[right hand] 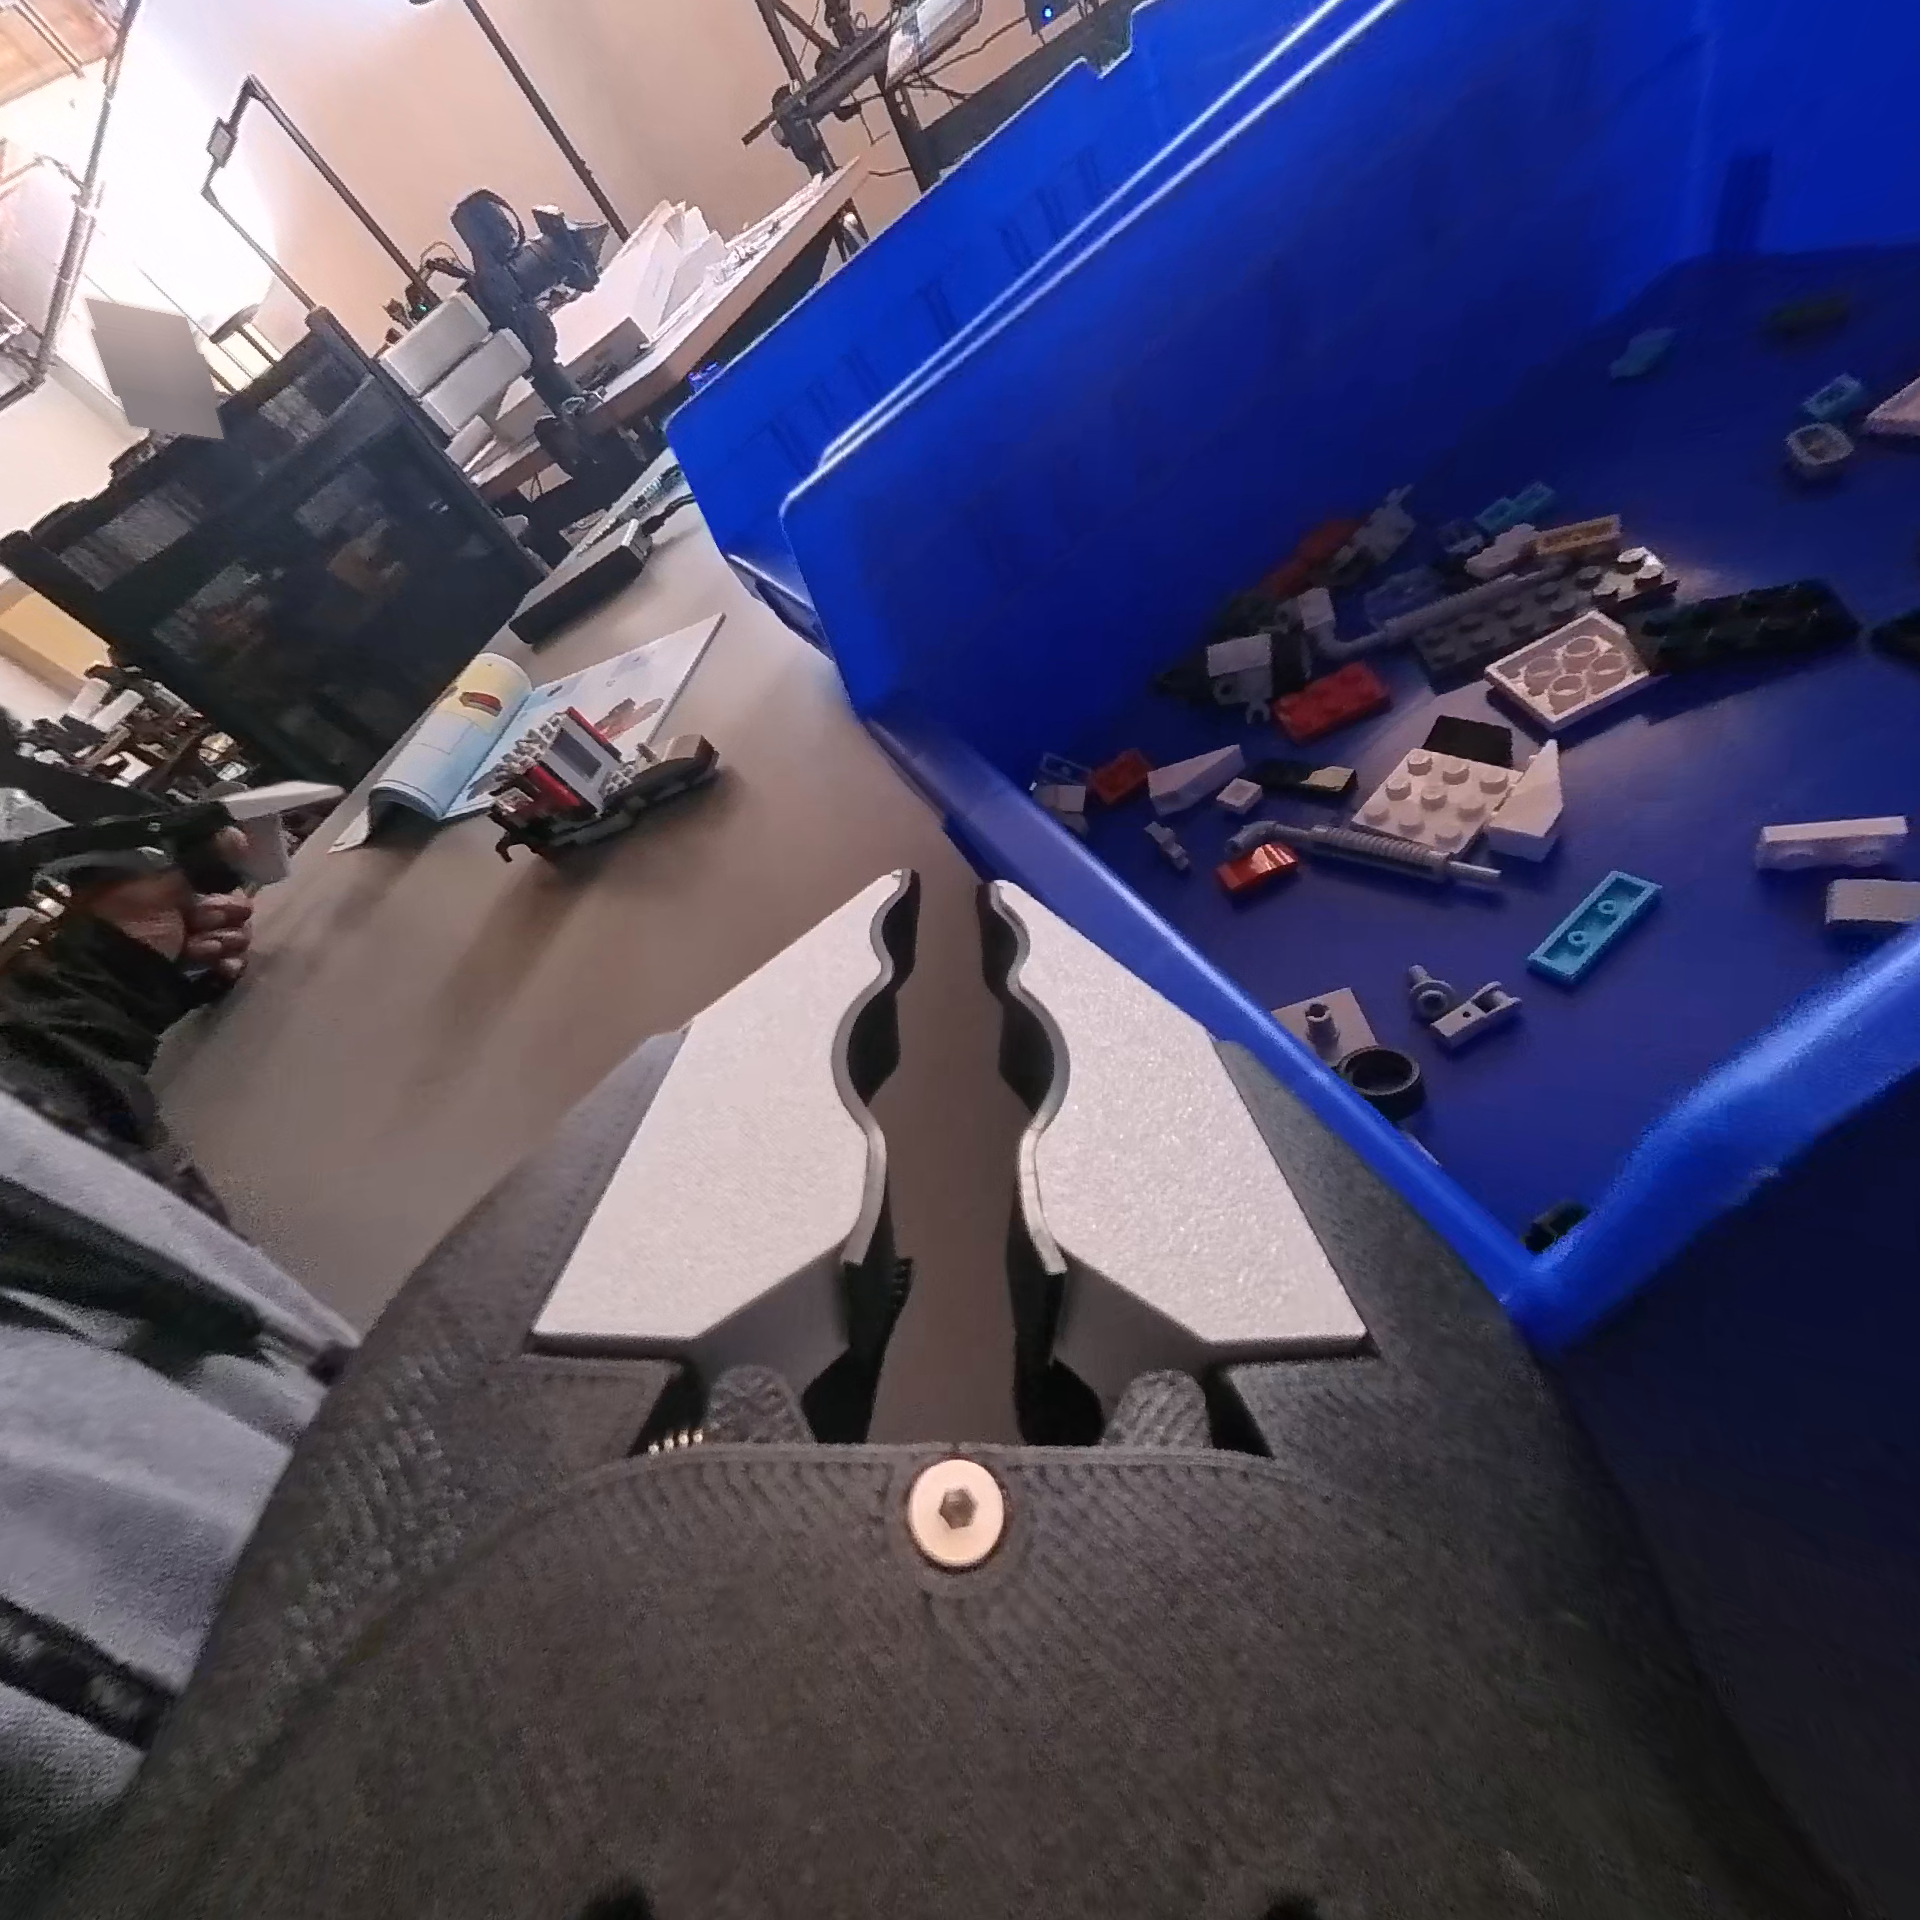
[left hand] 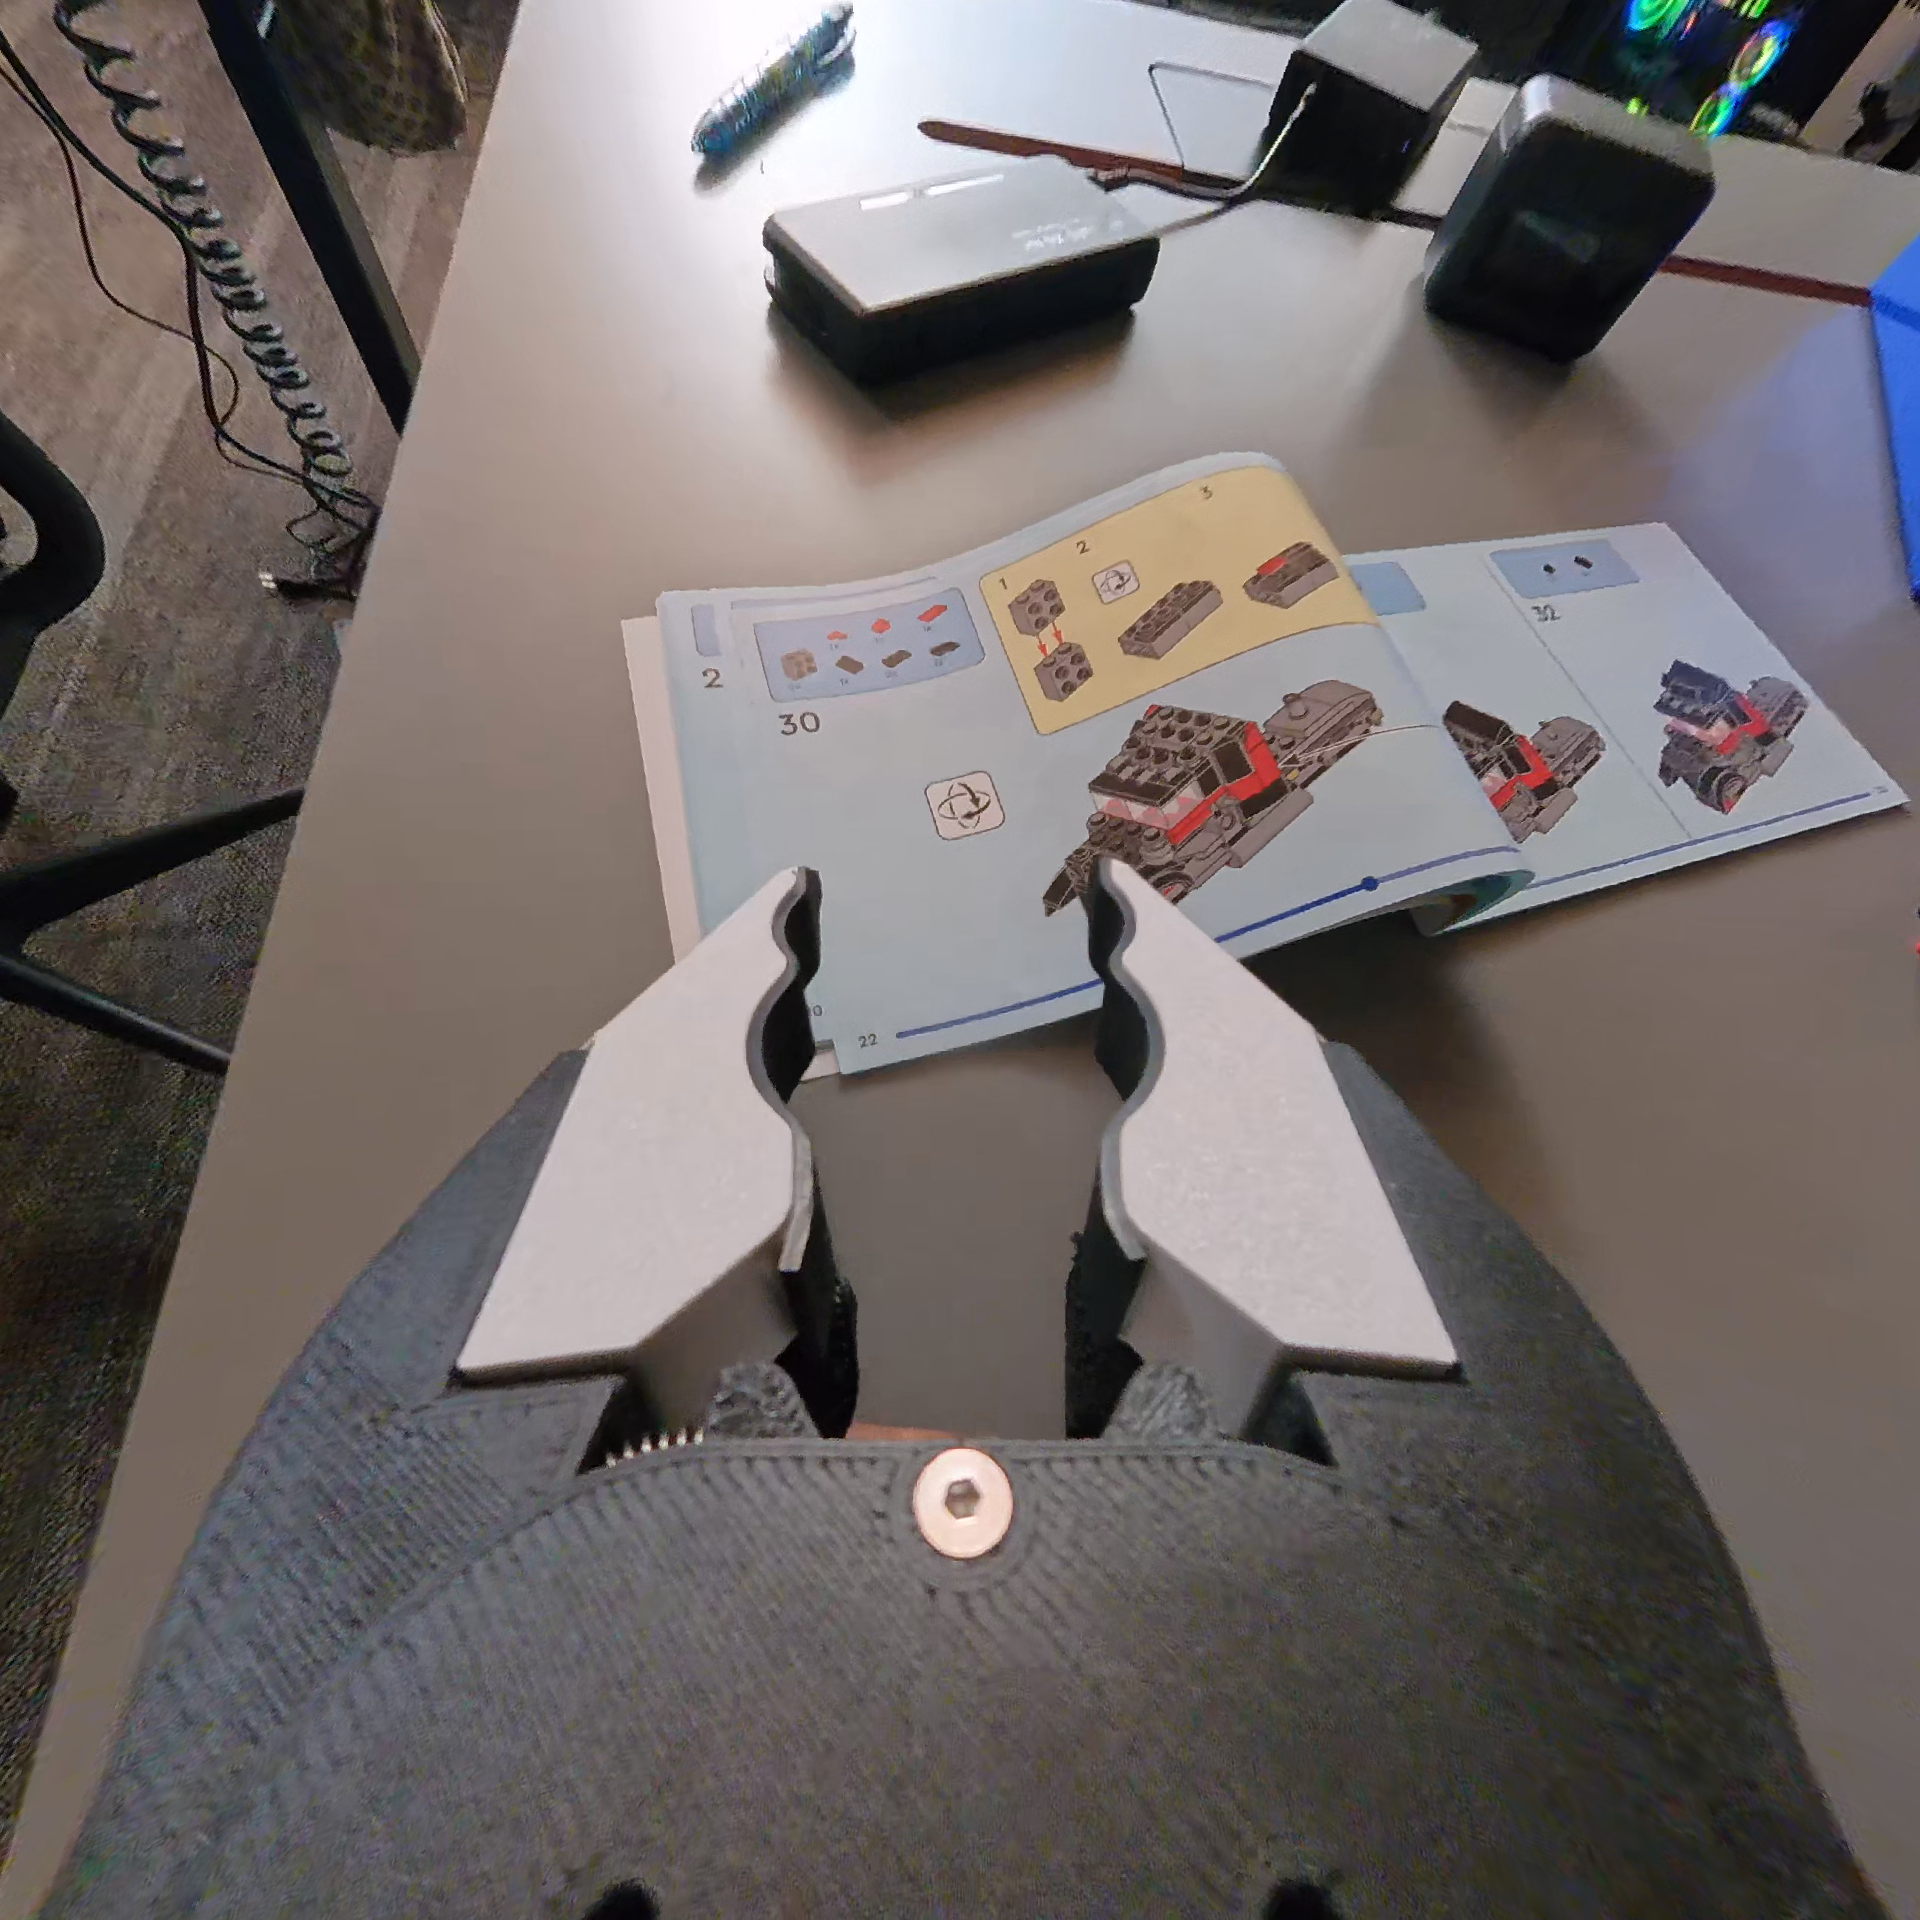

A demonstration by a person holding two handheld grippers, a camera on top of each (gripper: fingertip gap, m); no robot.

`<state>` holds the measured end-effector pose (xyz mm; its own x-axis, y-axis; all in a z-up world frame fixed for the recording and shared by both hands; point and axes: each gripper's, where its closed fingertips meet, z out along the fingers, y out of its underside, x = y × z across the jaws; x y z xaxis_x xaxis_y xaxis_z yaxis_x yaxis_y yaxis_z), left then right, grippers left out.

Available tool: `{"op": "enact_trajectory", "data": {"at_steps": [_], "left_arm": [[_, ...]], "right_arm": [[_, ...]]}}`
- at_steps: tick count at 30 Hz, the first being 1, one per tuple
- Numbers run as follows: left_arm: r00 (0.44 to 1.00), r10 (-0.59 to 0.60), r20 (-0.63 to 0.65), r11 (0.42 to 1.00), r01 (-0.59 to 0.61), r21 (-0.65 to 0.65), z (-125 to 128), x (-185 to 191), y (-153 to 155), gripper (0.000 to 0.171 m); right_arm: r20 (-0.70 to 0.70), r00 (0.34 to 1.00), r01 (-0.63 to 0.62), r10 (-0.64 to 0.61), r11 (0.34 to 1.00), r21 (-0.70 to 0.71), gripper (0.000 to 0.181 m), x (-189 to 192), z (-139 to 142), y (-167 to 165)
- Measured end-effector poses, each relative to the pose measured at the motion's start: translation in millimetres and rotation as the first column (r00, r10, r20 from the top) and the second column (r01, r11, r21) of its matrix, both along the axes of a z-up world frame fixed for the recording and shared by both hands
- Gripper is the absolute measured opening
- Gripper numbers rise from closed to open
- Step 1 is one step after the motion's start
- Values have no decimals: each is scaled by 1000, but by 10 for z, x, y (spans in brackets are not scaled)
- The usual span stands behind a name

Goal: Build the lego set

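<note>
The open instruction booklet (left hand: 1039, 779) lies flat on the dark table, just ahead of my left gripper (left hand: 951, 883). That gripper is open and empty, its tips over the booklet's near edge. The booklet also shows in the right wrist view (right hand: 561, 717), with the partly built red, grey and black lego model (right hand: 603, 779) standing on the table beside it. My right gripper (right hand: 948, 888) is empty, its fingers only a narrow gap apart, low over the table beside the blue bin (right hand: 1039, 499). Several loose lego pieces (right hand: 1434, 800) lie in the bin.
A black box (left hand: 956, 260), two black cube-shaped devices (left hand: 1558, 208) and a blue pen (left hand: 774, 73) sit at the far side of the table. The table's left edge (left hand: 395, 623) drops to carpet with cables and a chair base. A hand holds the left gripper (right hand: 260, 821). Across from one pair of fingers to the other is roughly 60 cm. My left gripper's tips are some 35 cm from the blue pen (left hand: 774, 73).
</note>
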<state>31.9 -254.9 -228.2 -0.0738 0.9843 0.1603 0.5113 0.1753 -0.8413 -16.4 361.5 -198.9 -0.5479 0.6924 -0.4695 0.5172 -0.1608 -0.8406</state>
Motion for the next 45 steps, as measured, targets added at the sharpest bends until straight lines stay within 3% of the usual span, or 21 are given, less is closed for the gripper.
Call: {"op": "enact_trajectory", "data": {"at_steps": [7, 13, 19, 28, 38, 45], "left_arm": [[998, 6, -59, 1000, -5, 25, 89, 20, -16, 53], [999, 12, -51, 1000, -13, -27, 87, 19, -12, 54], [1000, 4, -19, 996, -6, -88, 47, 8, 17, 55], [1000, -19, -6, 994, 18, -104, 30, 1, 57, 60], [998, -30, -53, 999, 29, -20, 89, 13, 51, 60], [998, -36, -56, 999, 35, -17, 91, 14, 61, 57]], "right_arm": [[-19, 999, 32, -30, 996, 88, 15, -21, -39, -20], [-68, 997, 51, -38, 977, 207, 25, -46, -32, -139], [-143, 989, 49, -23, 982, 181, 37, -72, 179, -520], [-127, 991, 48, -31, 990, 132, 53, -14, 80, -1091], [-167, 981, 130, -99, 975, 181, 68, -53, 87, -1074], [-169, 976, 167, -139, 972, 167, 57, -74, 100, -1012]]}}
